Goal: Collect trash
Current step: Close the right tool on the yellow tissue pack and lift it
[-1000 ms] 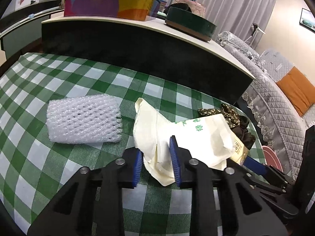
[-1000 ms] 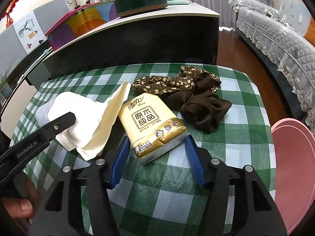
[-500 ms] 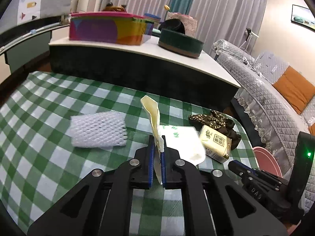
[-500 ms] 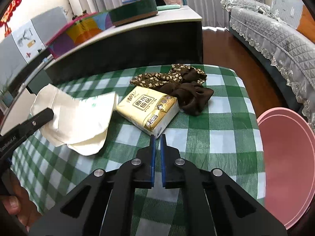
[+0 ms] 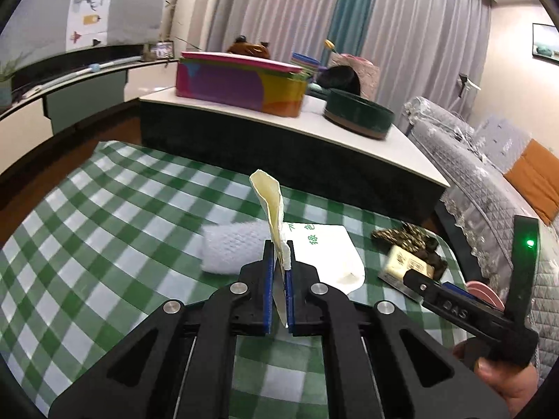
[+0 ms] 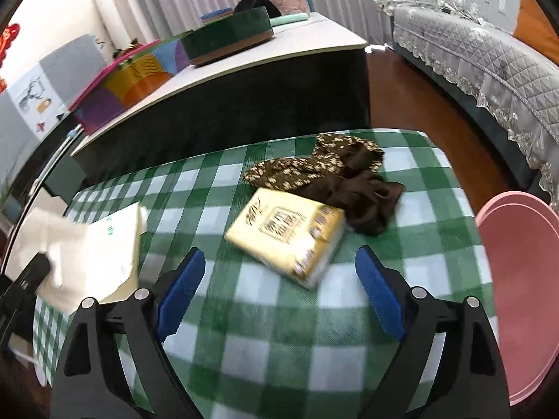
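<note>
My left gripper [image 5: 278,255] is shut on the edge of a cream paper bag [image 5: 272,206] with green print and holds it above the green checked tablecloth [image 5: 104,230]. The bag also shows in the right wrist view [image 6: 87,244] at the left. A white foam net sleeve [image 5: 230,248] lies on the cloth behind the bag. My right gripper [image 6: 279,289] is open and empty, just in front of a yellow tissue pack [image 6: 286,234]. The right gripper also shows in the left wrist view [image 5: 450,289] at the right.
A brown floral cloth [image 6: 335,178] lies bunched behind the tissue pack. A pink bin [image 6: 520,279] stands beside the table's right edge. A dark low cabinet [image 5: 279,160] with a colourful box [image 5: 241,83] and a green round tin [image 5: 360,115] stands behind the table. A grey sofa [image 6: 482,59] is at the right.
My left gripper closed on the paper bag and lifted it off the cloth. My right gripper was shut half a second ago and has opened wide, pulled back from the tissue pack.
</note>
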`<state>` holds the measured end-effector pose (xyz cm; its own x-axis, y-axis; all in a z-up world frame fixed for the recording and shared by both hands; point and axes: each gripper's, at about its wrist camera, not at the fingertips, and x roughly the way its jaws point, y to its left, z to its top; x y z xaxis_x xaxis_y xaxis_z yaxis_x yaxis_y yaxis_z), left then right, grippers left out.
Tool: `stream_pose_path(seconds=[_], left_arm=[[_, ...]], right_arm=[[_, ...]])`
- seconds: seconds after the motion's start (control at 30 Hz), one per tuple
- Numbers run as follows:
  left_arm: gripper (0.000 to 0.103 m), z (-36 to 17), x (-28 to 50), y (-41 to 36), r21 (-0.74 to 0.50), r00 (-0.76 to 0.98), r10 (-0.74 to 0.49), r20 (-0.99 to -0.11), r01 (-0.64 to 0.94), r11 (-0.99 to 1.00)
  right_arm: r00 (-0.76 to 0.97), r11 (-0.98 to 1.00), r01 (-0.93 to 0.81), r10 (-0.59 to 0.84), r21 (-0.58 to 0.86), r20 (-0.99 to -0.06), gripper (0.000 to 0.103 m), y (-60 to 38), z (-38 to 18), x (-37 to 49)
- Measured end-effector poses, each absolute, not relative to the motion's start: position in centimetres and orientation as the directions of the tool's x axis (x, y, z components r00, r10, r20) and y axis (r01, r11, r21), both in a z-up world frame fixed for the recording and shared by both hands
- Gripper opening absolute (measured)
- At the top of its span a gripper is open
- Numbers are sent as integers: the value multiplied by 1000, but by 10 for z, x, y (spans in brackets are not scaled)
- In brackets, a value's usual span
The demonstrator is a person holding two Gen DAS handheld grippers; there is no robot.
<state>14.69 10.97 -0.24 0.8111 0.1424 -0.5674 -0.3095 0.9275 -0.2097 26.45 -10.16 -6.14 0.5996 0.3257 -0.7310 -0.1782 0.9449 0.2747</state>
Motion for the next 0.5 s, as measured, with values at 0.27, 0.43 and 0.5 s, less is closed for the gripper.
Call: stream_pose_path(seconds=[0.27,0.43,0.5], left_arm=[[6,-5,149,130,-227,809,147,-568,-326,918],[6,-4,150,133,-235,813,136,-566,-317,919],[6,-2,149,133,-239,817,132,-561,-312,919]], right_arm=[[584,981,-61,184,183,-790,90,-73,-80,284],[590,993,-10,98,114,-801,81,-65,-81,285],[591,995,-10,90,104,-802,78,-65,-79,284]])
